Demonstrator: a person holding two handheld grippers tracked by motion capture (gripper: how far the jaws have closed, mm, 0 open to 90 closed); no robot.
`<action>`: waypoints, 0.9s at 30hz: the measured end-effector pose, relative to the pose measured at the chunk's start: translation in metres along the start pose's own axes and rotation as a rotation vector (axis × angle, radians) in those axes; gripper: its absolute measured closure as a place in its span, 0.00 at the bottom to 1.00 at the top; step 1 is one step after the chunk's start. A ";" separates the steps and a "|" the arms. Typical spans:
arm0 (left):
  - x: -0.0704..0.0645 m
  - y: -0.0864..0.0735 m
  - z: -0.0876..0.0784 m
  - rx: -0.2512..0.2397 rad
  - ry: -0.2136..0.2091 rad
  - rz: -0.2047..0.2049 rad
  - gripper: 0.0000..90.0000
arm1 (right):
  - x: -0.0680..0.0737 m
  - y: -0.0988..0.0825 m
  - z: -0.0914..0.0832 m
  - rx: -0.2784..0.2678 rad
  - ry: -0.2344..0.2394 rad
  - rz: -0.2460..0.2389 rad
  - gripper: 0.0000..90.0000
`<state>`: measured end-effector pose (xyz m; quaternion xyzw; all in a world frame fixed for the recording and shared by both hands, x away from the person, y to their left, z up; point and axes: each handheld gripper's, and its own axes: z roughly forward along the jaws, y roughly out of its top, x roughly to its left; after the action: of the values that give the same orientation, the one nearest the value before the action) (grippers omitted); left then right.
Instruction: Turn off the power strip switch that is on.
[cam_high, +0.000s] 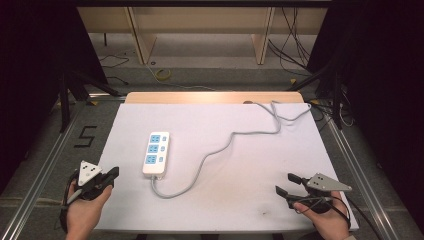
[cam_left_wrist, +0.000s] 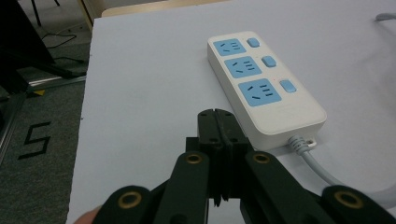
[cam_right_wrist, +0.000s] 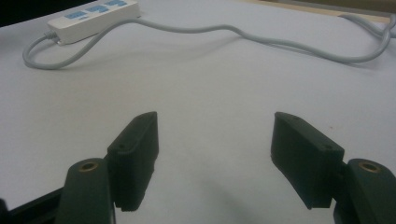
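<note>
Power strip (cam_high: 156, 153) lies on the white table cover (cam_high: 250, 200), left of the middle, its long axis running away from the person towards the far edge, with the three blue sockets in a row along it. Its grey cord (cam_high: 210, 157) leaves the near short end, loops back on the cover and then winds off to the far right corner. The left gripper (cam_high: 111, 175) sits at the near left edge of the cover, jaws pressed together with nothing between them; in the left gripper view they point almost straight at the near, cord-side end of the strip, which lies just ahead and slightly to the right of the tips. The right gripper (cam_high: 285, 184) rests at the near right, jaws spread wide and holding nothing, and from the right gripper view the strip (cam_right_wrist: 93, 14) is well apart, far off to the upper left beyond the cord loop. So the left hand is clearly the nearer one. Since its closed tip is aimed along the strip's length, any approach from there would likely meet the near short end first.
</note>
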<state>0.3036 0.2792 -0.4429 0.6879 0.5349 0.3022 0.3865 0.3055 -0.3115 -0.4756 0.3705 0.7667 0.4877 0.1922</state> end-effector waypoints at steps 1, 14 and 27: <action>0.000 0.001 0.000 0.004 -0.001 0.002 0.99 | 0.000 0.000 0.000 0.002 0.000 -0.001 0.37; -0.004 0.014 0.002 0.044 0.007 0.026 0.99 | 0.001 0.000 0.001 0.013 -0.004 -0.009 0.37; -0.010 0.023 0.008 0.083 0.006 0.059 0.99 | 0.004 0.000 0.002 0.020 0.000 -0.029 0.37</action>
<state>0.3195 0.2653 -0.4274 0.7179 0.5275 0.2932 0.3470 0.3048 -0.3072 -0.4762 0.3615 0.7768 0.4771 0.1955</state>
